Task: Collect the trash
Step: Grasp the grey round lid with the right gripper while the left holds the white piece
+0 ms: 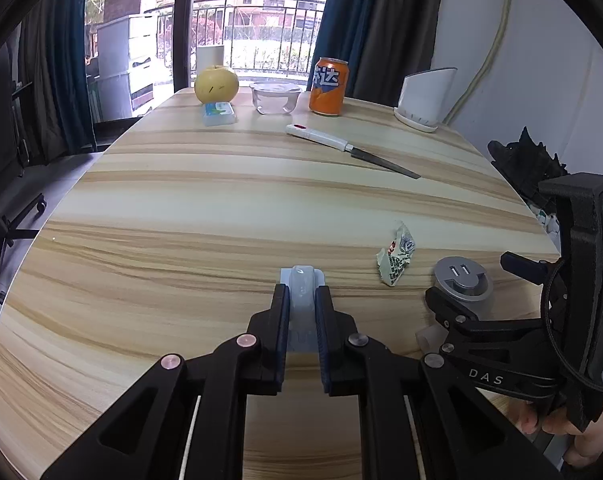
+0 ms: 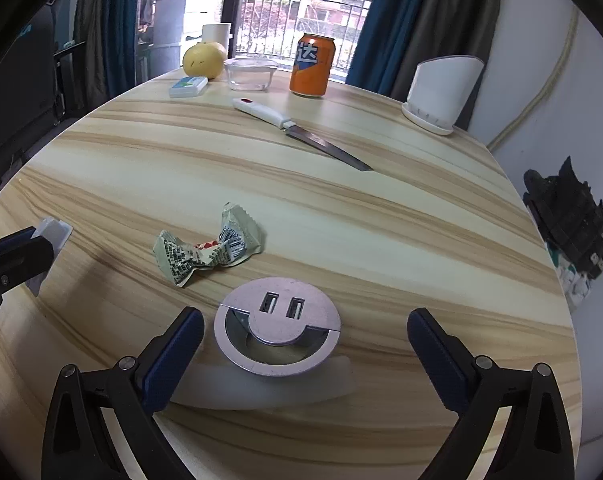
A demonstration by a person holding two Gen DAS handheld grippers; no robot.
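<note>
The wooden table (image 2: 381, 220) carries a crumpled wrapper (image 2: 207, 250), knife (image 2: 301, 132), orange can (image 2: 312, 65), pear (image 2: 204, 60) and glass bowl (image 2: 250, 74).

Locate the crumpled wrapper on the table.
In the right wrist view the crumpled wrapper lies left of centre on the table, just beyond the round USB socket.

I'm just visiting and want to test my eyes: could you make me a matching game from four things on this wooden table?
Things:
1. orange soda can
2. white-handled knife
3. crumpled printed wrapper
4. pale translucent plastic piece

States:
A. clamped between gripper fingers
B. lying flat, blade bare
C. standing upright at the far edge
D. lying loose near the round silver USB socket

Pairs: 1-C, 2-B, 3-D, 4-A
</note>
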